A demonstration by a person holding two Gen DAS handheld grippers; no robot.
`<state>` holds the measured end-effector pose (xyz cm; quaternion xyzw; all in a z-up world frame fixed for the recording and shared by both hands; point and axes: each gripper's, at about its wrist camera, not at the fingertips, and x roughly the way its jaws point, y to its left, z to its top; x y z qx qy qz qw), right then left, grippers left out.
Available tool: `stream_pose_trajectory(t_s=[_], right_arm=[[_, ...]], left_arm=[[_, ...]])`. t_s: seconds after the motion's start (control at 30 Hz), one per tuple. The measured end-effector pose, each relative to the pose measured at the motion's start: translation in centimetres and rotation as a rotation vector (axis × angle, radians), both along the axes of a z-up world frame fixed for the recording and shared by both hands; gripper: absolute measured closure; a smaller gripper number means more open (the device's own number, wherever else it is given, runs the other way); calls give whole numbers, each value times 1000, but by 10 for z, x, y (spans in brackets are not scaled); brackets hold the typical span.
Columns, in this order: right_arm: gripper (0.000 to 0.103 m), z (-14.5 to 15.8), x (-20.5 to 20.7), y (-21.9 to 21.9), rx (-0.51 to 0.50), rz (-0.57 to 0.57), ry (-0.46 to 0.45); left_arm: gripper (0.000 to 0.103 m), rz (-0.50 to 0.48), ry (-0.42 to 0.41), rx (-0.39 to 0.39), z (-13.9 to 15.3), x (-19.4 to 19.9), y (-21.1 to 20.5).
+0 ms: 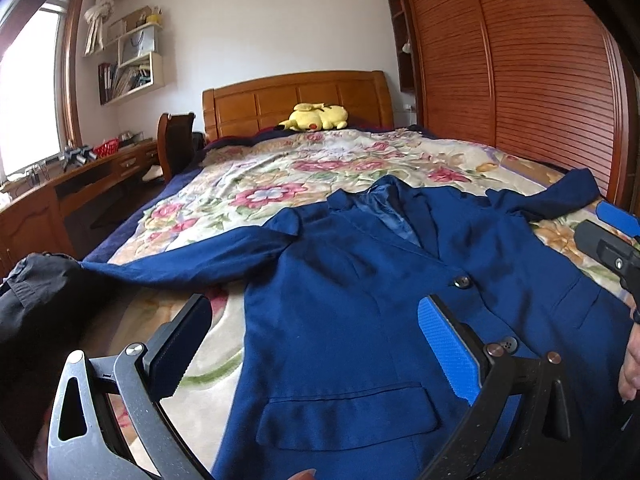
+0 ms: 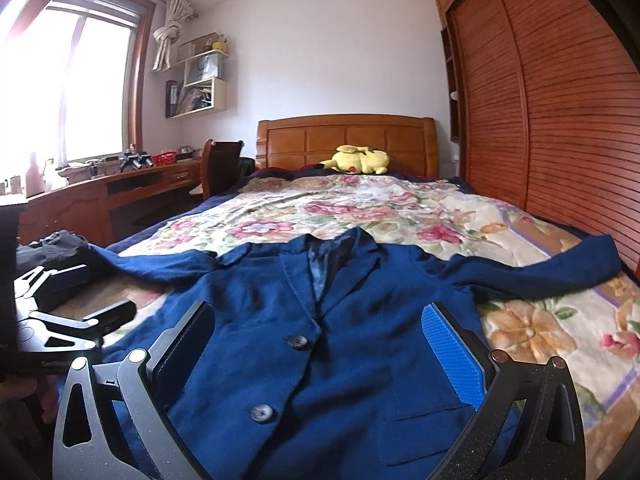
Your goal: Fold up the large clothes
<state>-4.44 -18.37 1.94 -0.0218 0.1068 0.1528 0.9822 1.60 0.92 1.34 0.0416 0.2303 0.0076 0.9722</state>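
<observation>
A navy blue blazer (image 1: 360, 300) (image 2: 320, 320) lies face up and buttoned on the floral bedspread (image 1: 280, 168) (image 2: 360, 208), collar toward the headboard, both sleeves spread out sideways. My left gripper (image 1: 316, 344) hovers open over the blazer's left front panel, above its flap pocket (image 1: 348, 416). My right gripper (image 2: 320, 344) is open above the lower front, with the two buttons between its fingers. Neither holds any cloth. The right gripper also shows at the right edge of the left wrist view (image 1: 612, 236); the left gripper shows at the left of the right wrist view (image 2: 72, 308).
A dark garment (image 1: 36, 300) (image 2: 52, 248) lies at the bed's left edge by the left sleeve end. A yellow plush toy (image 1: 316, 117) (image 2: 360, 160) rests at the headboard. A wooden wardrobe (image 1: 520, 80) runs along the right, a desk (image 1: 80, 176) and chair on the left.
</observation>
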Motion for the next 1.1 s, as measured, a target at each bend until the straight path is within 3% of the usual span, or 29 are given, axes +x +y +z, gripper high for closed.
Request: stream_pose_trajectory(t_s=[0.2, 0.47, 0.77, 1.1], right_arm=[[0, 5, -2, 12, -8, 37, -6], [0, 8, 4, 23, -14, 81, -5], [0, 10, 31, 38, -47, 120, 40], [0, 19, 72, 61, -103, 148, 72]], left_arm=[[0, 19, 29, -41, 6, 1, 27], [0, 33, 47, -11, 7, 5, 61], [0, 31, 111, -40, -1, 24, 99], [0, 60, 182, -142, -16, 56, 153]])
